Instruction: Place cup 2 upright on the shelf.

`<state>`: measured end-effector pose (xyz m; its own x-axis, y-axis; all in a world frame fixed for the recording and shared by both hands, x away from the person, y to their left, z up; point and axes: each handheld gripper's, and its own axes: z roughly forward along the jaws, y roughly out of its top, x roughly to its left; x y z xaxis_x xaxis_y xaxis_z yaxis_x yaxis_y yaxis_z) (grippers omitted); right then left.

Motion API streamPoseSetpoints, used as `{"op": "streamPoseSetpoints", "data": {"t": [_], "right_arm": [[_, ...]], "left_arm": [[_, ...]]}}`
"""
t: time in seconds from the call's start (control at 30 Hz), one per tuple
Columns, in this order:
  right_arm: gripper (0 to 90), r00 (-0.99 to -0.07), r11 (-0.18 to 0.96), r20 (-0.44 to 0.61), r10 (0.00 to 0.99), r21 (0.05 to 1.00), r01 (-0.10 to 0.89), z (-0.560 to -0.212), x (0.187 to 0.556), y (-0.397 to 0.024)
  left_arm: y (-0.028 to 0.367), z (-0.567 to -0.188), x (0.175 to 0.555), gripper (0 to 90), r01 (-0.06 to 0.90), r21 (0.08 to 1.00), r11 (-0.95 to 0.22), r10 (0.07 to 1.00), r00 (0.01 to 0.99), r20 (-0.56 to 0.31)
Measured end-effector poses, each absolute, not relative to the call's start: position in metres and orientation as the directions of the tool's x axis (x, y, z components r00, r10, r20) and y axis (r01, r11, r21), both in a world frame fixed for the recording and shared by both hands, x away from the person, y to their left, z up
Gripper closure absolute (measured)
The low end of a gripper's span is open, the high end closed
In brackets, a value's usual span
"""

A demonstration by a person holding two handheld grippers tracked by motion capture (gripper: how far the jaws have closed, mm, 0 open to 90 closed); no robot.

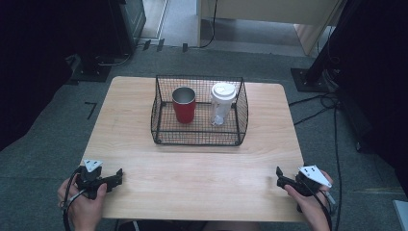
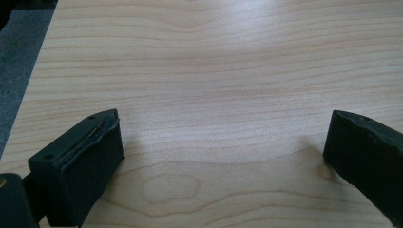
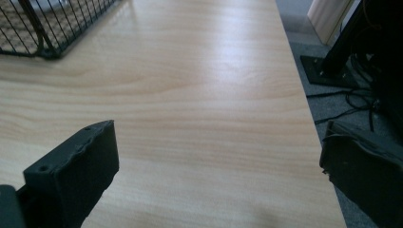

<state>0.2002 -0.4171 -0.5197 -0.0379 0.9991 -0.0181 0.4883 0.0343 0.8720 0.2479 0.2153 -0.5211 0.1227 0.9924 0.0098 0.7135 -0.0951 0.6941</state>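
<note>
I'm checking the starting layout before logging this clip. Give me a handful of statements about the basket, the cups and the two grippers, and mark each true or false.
1. The red cup stands upright inside the wire basket. True.
2. The clear bottle with the white lid lies on its side on the bare table. False: it stands upright in the basket, right of the red cup.
3. The left gripper is open with nothing between its jaws. True.
4. The right gripper is shut on the red cup. False: it is open over the near right part of the table, holding nothing.
5. The red cup has a lid on it. False: its top is open.
</note>
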Motion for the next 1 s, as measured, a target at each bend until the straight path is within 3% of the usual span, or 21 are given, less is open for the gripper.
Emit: {"op": "streamPoseSetpoints", "data": {"t": [0.3, 0.43, 0.6, 0.67, 0.73, 0.87, 1.0], "right_arm": [[0.0, -0.065, 0.092, -0.066, 0.996, 0.809, 0.581, -0.526, 0.205, -0.415], [0.0, -0.134, 0.168, -0.107, 0.985, 0.751, 0.639, -0.529, 0.21, -0.411], [0.0, -0.103, 0.118, -0.067, 0.992, 0.742, 0.659, -0.529, 0.212, -0.409], [0.0, -0.06, 0.033, 0.011, 0.998, 0.722, 0.691, -0.529, 0.216, -0.409], [0.0, -0.067, 0.043, 0.004, 0.998, 0.724, 0.688, -0.529, 0.216, -0.407], [0.0, -0.194, 0.127, 0.01, 0.981, 0.722, 0.68, -0.529, 0.216, -0.402], [0.0, -0.214, 0.133, 0.022, 0.977, 0.719, 0.682, -0.53, 0.219, -0.401]], "left_arm": [[0.215, -0.521, 0.248, 0.0, 0.713, 0.694, -0.095, 0.992, 0.123, 0.01], [0.215, -0.521, 0.248, 0.0, 0.713, 0.694, -0.095, 0.992, 0.122, 0.01], [0.215, -0.521, 0.248, 0.0, 0.713, 0.694, -0.095, 0.992, 0.122, 0.01], [0.215, -0.521, 0.248, 0.0, 0.713, 0.694, -0.095, 0.992, 0.122, 0.01], [0.215, -0.521, 0.248, 0.0, 0.713, 0.694, -0.095, 0.992, 0.122, 0.01], [0.215, -0.521, 0.248, 0.0, 0.713, 0.695, -0.095, 0.993, 0.122, 0.01], [0.215, -0.521, 0.248, 0.0, 0.713, 0.694, -0.095, 0.992, 0.122, 0.01]]}}
